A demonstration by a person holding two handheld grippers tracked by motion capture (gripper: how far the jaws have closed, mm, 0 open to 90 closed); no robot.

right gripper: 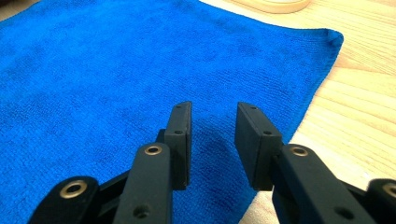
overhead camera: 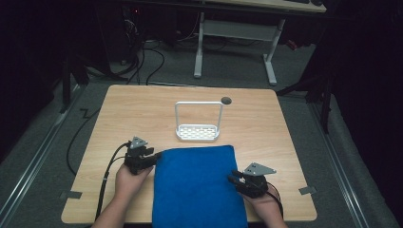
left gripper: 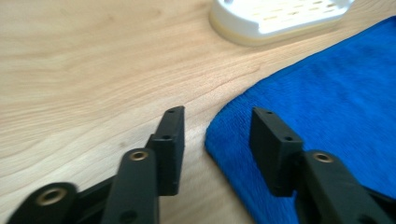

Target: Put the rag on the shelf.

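The blue towel (overhead camera: pixel 197 187) runs off the table's (overhead camera: pixel 142 102) near edge, cut off.

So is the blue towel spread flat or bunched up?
Spread flat: the blue towel lies smooth on the table, hanging over its near edge.

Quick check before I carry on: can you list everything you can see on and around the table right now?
towel: one, blue, lying flat on the near middle of the table, running off its near edge.
rack: one, white, slotted base with a tall loop handle, just beyond the towel's far edge.
table: one, light wood, with a dark round hole near its far edge.
desk frame: one, white legs, on the floor behind the table.
cables: several, black, on the grey floor at far left.
left gripper: one, black, jaws open at the towel's far left corner.
right gripper: one, black, jaws open over the towel's right edge.
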